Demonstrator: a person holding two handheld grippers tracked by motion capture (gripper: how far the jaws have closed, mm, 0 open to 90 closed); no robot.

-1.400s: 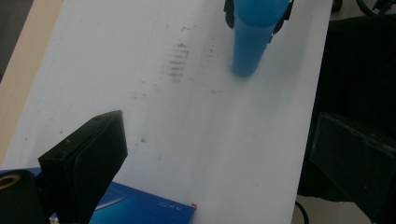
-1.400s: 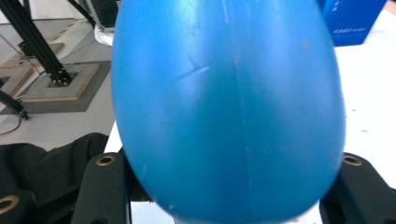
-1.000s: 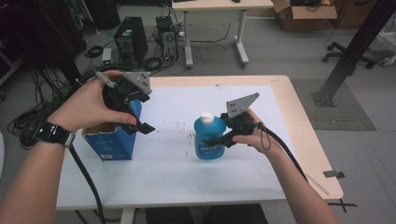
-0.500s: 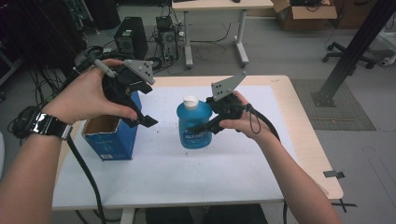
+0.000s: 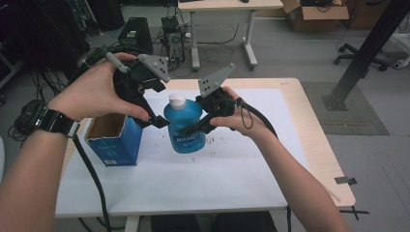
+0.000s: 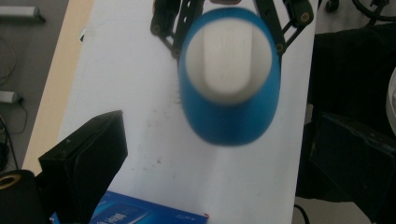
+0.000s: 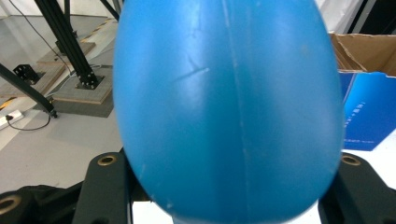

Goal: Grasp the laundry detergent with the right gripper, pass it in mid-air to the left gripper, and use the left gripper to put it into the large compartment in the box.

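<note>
While the blue bottle (image 5: 186, 125) was clamped between the jaws of the right gripper (image 5: 196, 128), it was held off the white table top (image 5: 241, 164), its white cap (image 5: 177, 100) upward. Just above it, the left gripper (image 5: 157, 121) was held with jaws spread wide and empty. Beneath those jaws an open blue box (image 5: 113, 140) was seen. Grey floor, cables and another table (image 5: 222, 6) lay beyond.

Right gripper (image 5: 193, 129) clamps the bottle (image 5: 184, 124) between both jaws, right hand (image 5: 237, 116) just behind it. Left gripper (image 5: 157, 121) jaws spread wide, just beside the bottle cap, gripped by left hand (image 5: 99, 92), forearm raised.
</note>
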